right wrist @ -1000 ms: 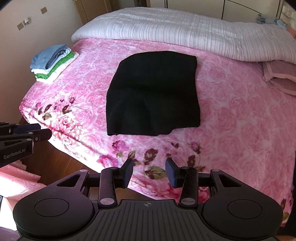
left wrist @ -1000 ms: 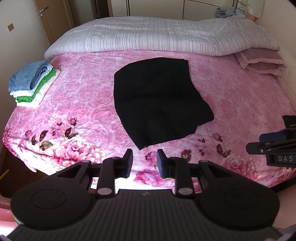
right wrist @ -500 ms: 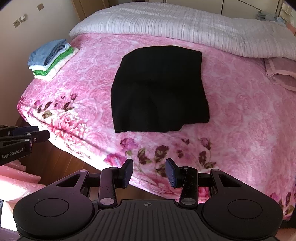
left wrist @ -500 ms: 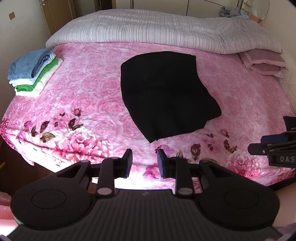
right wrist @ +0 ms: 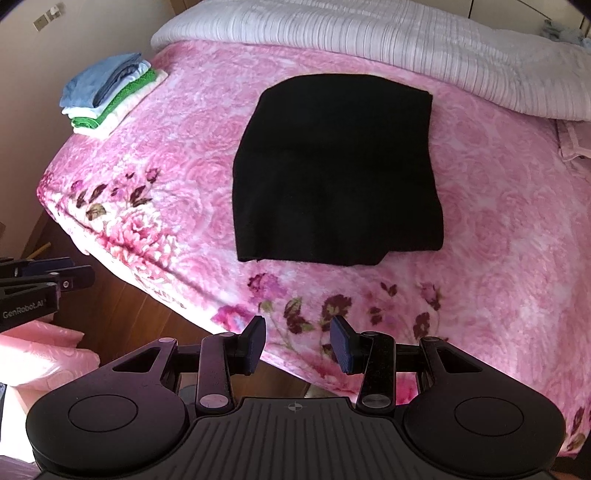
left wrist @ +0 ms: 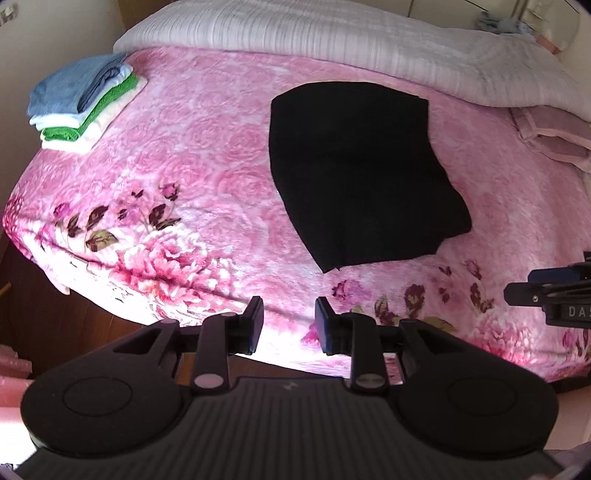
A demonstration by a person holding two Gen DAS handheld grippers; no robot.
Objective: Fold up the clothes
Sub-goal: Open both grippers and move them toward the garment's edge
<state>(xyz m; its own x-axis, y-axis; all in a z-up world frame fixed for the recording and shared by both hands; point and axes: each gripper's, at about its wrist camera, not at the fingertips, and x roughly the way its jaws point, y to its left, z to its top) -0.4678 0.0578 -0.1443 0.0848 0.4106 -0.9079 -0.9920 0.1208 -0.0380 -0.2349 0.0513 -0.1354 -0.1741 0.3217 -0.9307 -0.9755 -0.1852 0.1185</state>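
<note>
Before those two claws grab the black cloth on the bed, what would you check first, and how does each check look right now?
1. Left gripper empty, jaws apart: ok.
2. Right gripper empty, jaws apart: ok.
3. Black cloth lies flat on the bed, nothing on it: ok.
4. Its near edge in plain view: ok.
5. Folded stack well clear of the cloth: ok.
6. Which garment it is, and how many layers: cannot tell.

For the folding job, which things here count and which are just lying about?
Part of the job:
black garment, spread on the pink floral blanket
left gripper, empty
right gripper, empty

Lying about:
stack of folded clothes at the bed's corner
striped quilt
pink pillow
</note>
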